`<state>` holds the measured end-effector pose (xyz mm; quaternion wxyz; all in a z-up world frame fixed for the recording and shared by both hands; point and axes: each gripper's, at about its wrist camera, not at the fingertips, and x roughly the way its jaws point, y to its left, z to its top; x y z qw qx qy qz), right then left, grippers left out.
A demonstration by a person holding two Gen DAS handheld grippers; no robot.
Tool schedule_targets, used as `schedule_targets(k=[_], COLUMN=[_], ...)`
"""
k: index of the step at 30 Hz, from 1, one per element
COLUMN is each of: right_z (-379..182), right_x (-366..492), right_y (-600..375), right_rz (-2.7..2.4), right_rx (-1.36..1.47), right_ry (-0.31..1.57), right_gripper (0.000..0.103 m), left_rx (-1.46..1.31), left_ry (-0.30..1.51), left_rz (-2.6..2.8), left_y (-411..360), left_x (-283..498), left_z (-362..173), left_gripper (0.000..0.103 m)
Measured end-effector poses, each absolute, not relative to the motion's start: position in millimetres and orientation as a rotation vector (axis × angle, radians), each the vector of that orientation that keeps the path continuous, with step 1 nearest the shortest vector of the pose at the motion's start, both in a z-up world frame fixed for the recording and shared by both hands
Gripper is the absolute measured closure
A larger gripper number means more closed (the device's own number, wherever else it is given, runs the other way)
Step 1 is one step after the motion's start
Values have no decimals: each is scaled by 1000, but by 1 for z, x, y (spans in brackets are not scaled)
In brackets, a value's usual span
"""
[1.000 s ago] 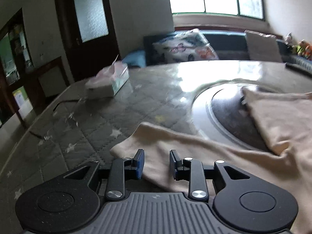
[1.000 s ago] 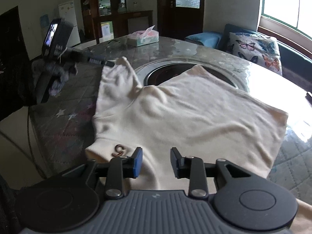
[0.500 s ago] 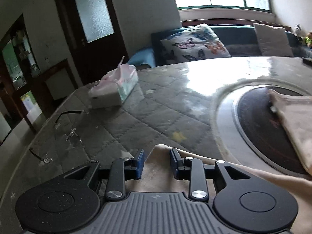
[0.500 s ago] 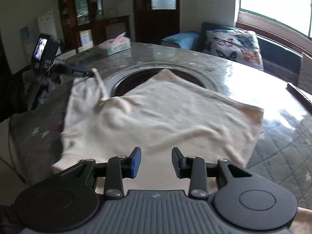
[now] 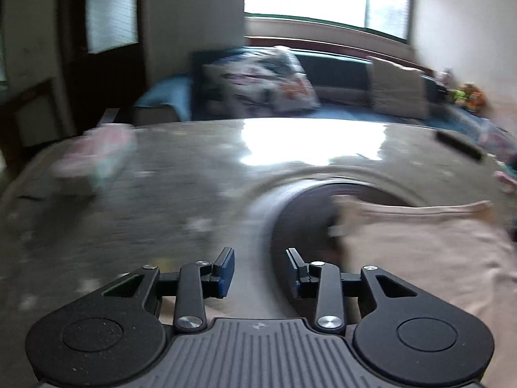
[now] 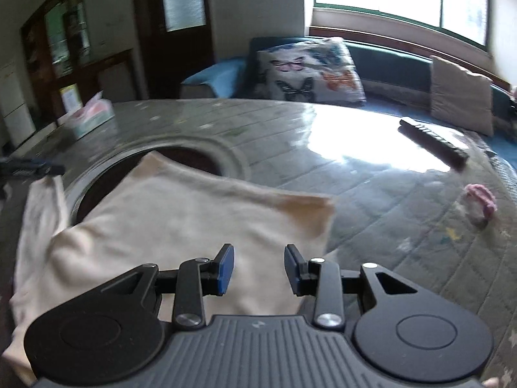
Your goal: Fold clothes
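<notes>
Both hand-held grippers, left [image 5: 260,270] & right [image 6: 258,268], sat apart w/ nothing clamped; left had just been opening. Risk I saw: cream shirt [image 6: 181,223] overhung the counter [image 6: 371,194] recess, so a late pinch could've dragged it crooked.

Both wrist views low over the table [image 5: 161,220], facing the sofa [image 6: 387,55], sharing the shirt [image 6: 168,213]

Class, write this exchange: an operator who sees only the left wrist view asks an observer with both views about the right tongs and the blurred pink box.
Operator: Where are the right tongs?
Observer: The right tongs hang open over the shirt, with nothing between them.
Operator: What is that blurred pink box?
Observer: A tissue box, with a tissue sticking up, near the far left edge of the table.
</notes>
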<state>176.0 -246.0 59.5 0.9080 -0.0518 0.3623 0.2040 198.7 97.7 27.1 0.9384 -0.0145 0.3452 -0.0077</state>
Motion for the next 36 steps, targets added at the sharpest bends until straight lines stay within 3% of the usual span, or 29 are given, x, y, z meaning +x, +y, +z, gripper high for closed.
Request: schedule_targets(k=[12, 15, 17, 20, 30, 36], right_z=[34, 31, 31, 32, 36, 52], right_x=[242, 248, 251, 255, 295, 288], right_y=[-269, -266, -263, -259, -227, -218], right_rz=[346, 363, 368, 370, 385, 385], right_rx=[-21, -27, -32, -39, -87, -140], right_ry=[812, 818, 817, 808, 778, 760], right_gripper=[69, 82, 91, 99, 100, 94], left_rx=[1, -4, 7, 17, -23, -43], left_ry=[772, 770, 767, 748, 736, 725], left_rz=[-124, -133, -142, -133, -32, -27], left_y=[40, 39, 38, 39, 68, 80], left_x=[268, 274, 277, 278, 298, 285], left_z=[1, -3, -5, -6, -5, 7], left_gripper=[59, 61, 87, 95, 96, 91])
